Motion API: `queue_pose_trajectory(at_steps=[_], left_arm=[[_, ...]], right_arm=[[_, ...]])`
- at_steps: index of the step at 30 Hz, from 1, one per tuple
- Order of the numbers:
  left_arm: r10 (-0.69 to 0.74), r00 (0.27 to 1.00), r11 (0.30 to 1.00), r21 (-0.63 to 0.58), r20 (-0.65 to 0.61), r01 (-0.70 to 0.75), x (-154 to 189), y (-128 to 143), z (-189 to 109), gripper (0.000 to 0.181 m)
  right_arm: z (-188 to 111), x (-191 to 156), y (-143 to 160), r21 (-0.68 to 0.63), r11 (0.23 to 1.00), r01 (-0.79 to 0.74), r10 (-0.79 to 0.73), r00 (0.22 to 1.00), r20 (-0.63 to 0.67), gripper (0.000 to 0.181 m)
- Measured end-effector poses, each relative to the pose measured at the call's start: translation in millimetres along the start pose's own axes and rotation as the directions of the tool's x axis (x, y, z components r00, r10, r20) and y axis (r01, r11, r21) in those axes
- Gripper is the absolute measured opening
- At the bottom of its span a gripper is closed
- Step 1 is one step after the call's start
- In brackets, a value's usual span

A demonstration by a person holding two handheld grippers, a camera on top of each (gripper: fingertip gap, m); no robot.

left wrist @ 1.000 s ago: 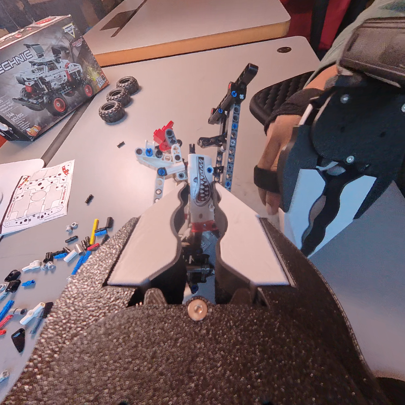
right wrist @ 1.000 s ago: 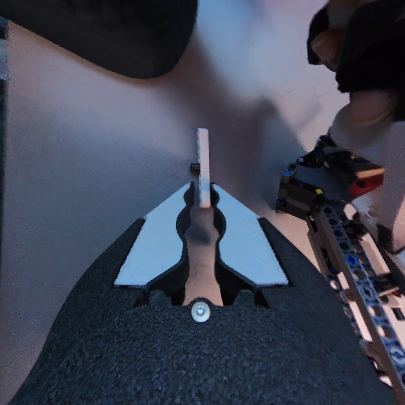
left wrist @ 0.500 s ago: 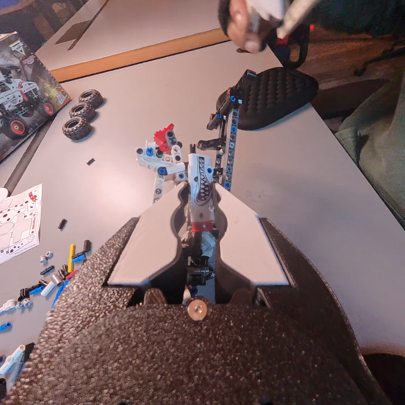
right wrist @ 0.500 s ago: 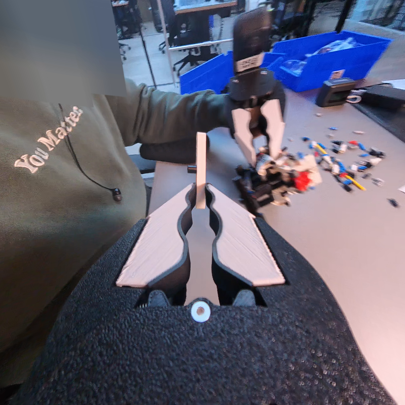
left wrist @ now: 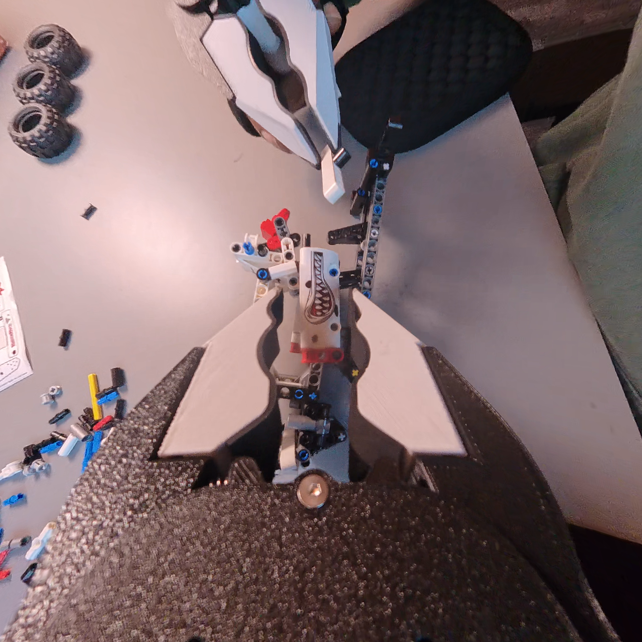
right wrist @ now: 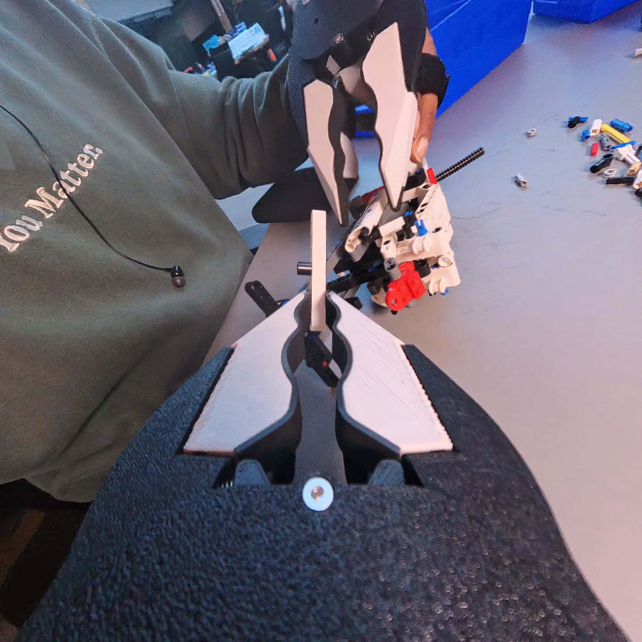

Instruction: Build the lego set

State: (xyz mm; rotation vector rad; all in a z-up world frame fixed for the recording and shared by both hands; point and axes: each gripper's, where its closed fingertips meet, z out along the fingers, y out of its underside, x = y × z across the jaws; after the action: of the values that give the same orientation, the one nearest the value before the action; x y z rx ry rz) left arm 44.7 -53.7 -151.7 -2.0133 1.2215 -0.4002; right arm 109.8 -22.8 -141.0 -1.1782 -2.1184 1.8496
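Observation:
My left gripper point(left wrist: 314, 295) straddles a part-built lego truck assembly point(left wrist: 318, 298) with a white shark-mouth panel, red and black parts and a long grey beam point(left wrist: 373, 225). Its jaws stand slightly apart, with small gaps beside the panel. The right wrist view shows this gripper point(right wrist: 368, 212) over the assembly point(right wrist: 410, 250), which sits low on the grey table point(right wrist: 521, 347). My right gripper point(right wrist: 318, 298) is shut on a flat white lego piece point(right wrist: 318, 271) with a black pin point(right wrist: 304, 269). In the left wrist view the right gripper point(left wrist: 326, 159) holds this piece point(left wrist: 331, 180) just beyond the assembly, beside the beam.
Three black tyres point(left wrist: 41, 90) lie at the far left. Loose small pieces point(left wrist: 87, 417) and a sticker sheet point(left wrist: 10, 330) lie at the left. A black chair seat point(left wrist: 430, 69) is past the table edge point(left wrist: 556, 312). A person's green sleeve point(right wrist: 225, 121) and blue bins point(right wrist: 486, 41) show. My hands' fingertips stand some 8 centimetres from each other.
The right gripper has swung round and come down with the white piece close to the assembly. The left gripper's jaws have parted a little around the assembly, and it tilted downward.

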Motion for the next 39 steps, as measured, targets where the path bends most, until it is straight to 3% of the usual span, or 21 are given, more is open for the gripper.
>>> queue_pose_trajectory(at_steps=[3, 7, 11, 14, 17, 20, 22, 25, 28, 33, 39], left_arm=[[0.011, 0.998, 0.997, 0.077, 0.062, -0.016, 2, -26, -10, 0.035], [0.127, 0.979, 0.981, 0.128, 0.161, -0.148, 8, -60, -5, 0.024], [0.166, 0.975, 0.973, 0.134, 0.149, -0.186, 11, -74, -1, 0.009], [0.104, 0.985, 0.986, 0.115, 0.136, -0.12, 2, -70, 2, 0.007], [-0.016, 0.991, 0.994, 0.113, 0.133, 0.001, -9, -65, 2, 0.007], [-0.07, 0.989, 0.993, 0.101, 0.131, 0.057, -12, -61, 9, 0.006], [-0.073, 0.989, 0.994, 0.092, 0.127, 0.061, -12, -61, 15, 0.006], [-0.066, 0.986, 0.996, 0.073, 0.151, 0.055, -14, -59, 17, 0.006], [-0.102, 0.982, 0.992, 0.09, 0.161, 0.089, -14, -57, 13, 0.009], [-0.155, 0.968, 0.988, 0.027, 0.197, 0.152, -5, -25, 0, 0.025], [-0.097, 0.963, 0.995, -0.004, 0.252, 0.102, -4, -4, 16, 0.028]], right_arm=[[-1, -4, -13, 0.065, 0.998, 0.002, -0.007, 0.997, 0.079, 0.007], [0, -12, -27, 0.126, 0.992, -0.011, -0.012, 0.983, 0.182, 0.007], [2, -12, -25, 0.122, 0.992, -0.019, -0.007, 0.978, 0.209, 0.007], [-1, 1, -24, 0.127, 0.992, 0.004, -0.017, 0.994, 0.104, 0.007], [-11, 14, -30, 0.08, 0.982, 0.174, -0.164, 0.98, -0.117, 0.028], [-5, 11, -37, -0.077, 0.915, 0.397, -0.401, 0.87, -0.287, 0.029], [4, 14, -39, -0.162, 0.87, 0.466, -0.492, 0.795, -0.355, 0.02], [10, 20, -34, -0.243, 0.829, 0.503, -0.558, 0.733, -0.39, 0.009], [10, 19, -35, -0.187, 0.858, 0.478, -0.51, 0.756, -0.411, 0.007], [16, 25, -14, -0.178, 0.877, 0.446, -0.478, 0.768, -0.428, 0.007], [26, 36, -7, -0.164, 0.897, 0.41, -0.437, 0.773, -0.459, 0.007]])
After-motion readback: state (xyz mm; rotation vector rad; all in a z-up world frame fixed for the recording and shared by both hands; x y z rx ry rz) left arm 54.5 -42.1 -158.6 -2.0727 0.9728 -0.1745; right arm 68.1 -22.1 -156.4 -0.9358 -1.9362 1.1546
